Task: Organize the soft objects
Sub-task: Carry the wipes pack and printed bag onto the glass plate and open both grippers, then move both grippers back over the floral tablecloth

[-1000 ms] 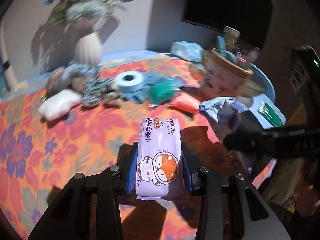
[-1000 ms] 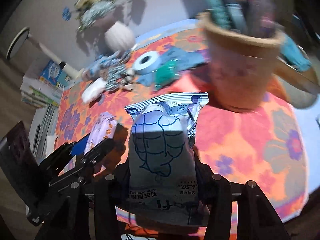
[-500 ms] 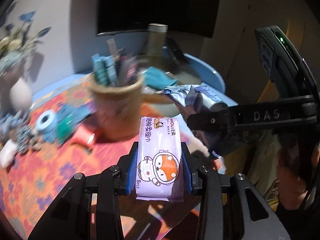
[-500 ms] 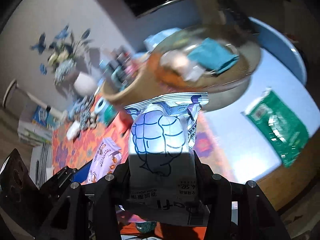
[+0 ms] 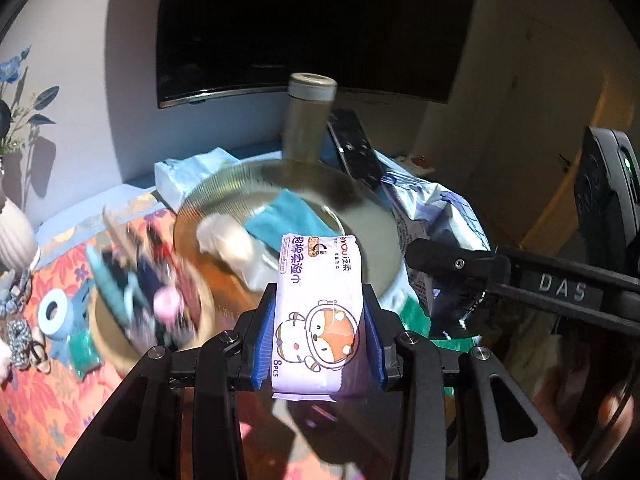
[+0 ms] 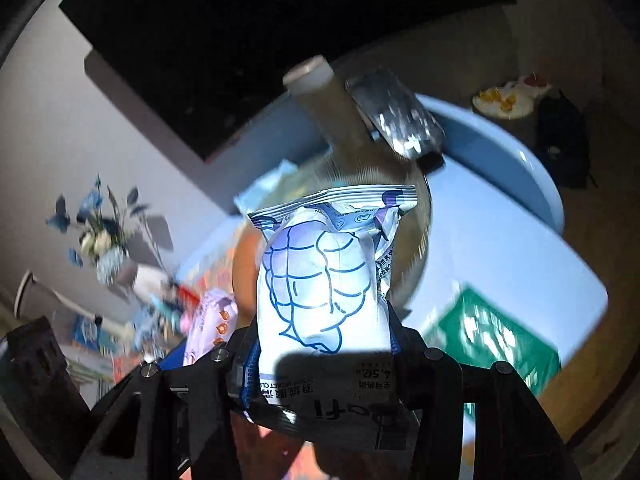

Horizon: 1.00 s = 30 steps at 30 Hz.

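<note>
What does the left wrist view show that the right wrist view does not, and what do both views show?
Only the left wrist view: the teal cloth and a white soft item lying in the round tray, and the tape roll on the floral cloth. Only the right wrist view: the dish with yellow pieces far behind. Both: the left gripper shut on the purple wipes pack, the right gripper shut on the white pouch, and the tall jar.

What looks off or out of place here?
Nothing spilled or damaged. Both packs sit square in their grips: the purple wipes pack in the left gripper, the white pouch in the right gripper. Oddity: a remote control leans against the tall jar.
</note>
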Each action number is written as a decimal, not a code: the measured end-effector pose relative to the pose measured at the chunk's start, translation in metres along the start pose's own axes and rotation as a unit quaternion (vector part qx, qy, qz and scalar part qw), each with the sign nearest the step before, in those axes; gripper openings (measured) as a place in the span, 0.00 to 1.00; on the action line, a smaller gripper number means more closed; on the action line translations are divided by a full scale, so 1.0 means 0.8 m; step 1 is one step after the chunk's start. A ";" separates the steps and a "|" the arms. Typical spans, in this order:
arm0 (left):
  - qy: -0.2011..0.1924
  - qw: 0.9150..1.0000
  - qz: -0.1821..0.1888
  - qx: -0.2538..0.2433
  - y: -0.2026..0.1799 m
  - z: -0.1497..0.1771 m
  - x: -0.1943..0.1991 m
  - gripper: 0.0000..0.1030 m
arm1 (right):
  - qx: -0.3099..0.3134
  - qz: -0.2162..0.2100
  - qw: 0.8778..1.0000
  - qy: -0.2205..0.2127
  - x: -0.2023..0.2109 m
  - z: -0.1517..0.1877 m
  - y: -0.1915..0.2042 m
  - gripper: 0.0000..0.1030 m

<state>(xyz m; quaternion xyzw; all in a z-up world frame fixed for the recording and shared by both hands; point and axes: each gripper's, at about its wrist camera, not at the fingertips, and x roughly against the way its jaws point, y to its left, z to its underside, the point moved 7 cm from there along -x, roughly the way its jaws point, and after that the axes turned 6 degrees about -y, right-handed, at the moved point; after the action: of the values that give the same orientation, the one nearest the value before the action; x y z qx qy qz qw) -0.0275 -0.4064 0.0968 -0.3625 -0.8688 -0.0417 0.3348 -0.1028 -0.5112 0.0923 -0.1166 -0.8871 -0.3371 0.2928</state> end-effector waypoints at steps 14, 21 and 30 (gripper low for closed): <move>-0.045 0.998 -0.032 -0.031 0.014 -0.050 -0.027 0.82 | -0.040 -0.003 0.999 -0.005 -0.069 -0.075 -0.029 0.65; -0.058 0.998 -0.024 -0.027 0.016 -0.040 0.012 0.82 | -0.047 -0.007 0.999 0.004 -0.043 -0.045 -0.031 0.65; -0.091 0.995 -0.050 -0.005 0.081 -0.009 0.118 0.82 | 0.063 0.008 0.997 0.036 -0.009 0.041 0.029 0.65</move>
<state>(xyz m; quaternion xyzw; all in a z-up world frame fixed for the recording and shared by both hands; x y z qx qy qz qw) -0.0294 -0.3048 0.1492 -0.3227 -0.9124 -0.0296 0.2500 -0.1021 -0.4718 0.0802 -0.0925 -0.8948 -0.2822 0.3334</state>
